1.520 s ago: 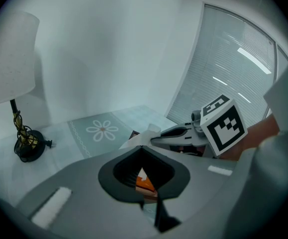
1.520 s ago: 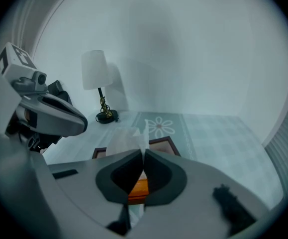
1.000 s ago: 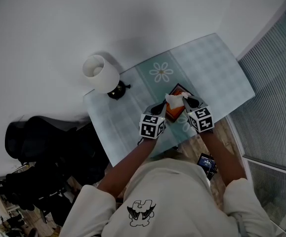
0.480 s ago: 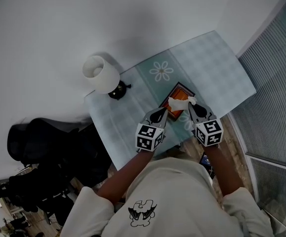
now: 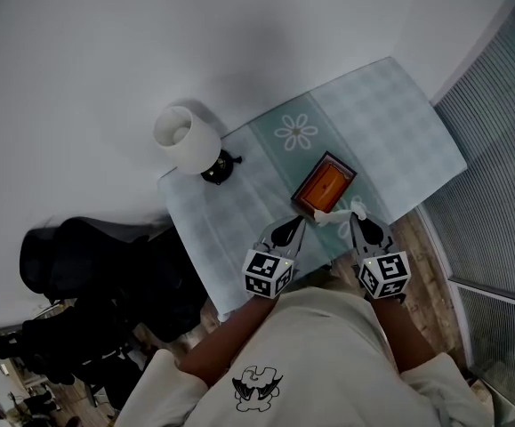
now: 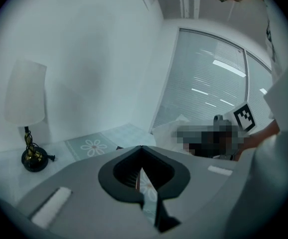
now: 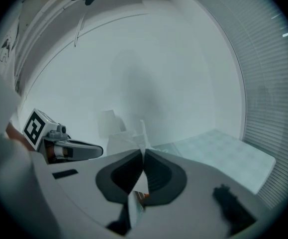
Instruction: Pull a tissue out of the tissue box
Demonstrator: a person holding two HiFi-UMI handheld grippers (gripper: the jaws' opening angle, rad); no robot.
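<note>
An orange tissue box (image 5: 325, 185) lies on the pale checked tablecloth (image 5: 390, 114), near its front edge. A white tissue (image 5: 335, 213) hangs just in front of the box, pinched in my right gripper (image 5: 357, 212), which is shut on it. In the right gripper view a thin sliver of the tissue (image 7: 143, 133) sticks up past the closed tips of that gripper (image 7: 144, 151). My left gripper (image 5: 298, 223) hovers left of the tissue, apart from the box. Its jaws (image 6: 142, 148) are shut with nothing between them. The left gripper view shows the tissue (image 6: 171, 130) off to the right.
A white-shaded lamp (image 5: 186, 138) on a black base (image 5: 219, 166) stands at the table's far left. A dark chair with bags (image 5: 97, 274) sits to the left of the table. Window blinds (image 5: 497, 176) run along the right, past the table's right edge.
Both grippers have drawn back toward the person and risen. The tissue has come away from the top of the box with the right gripper. The left gripper has left the box.
</note>
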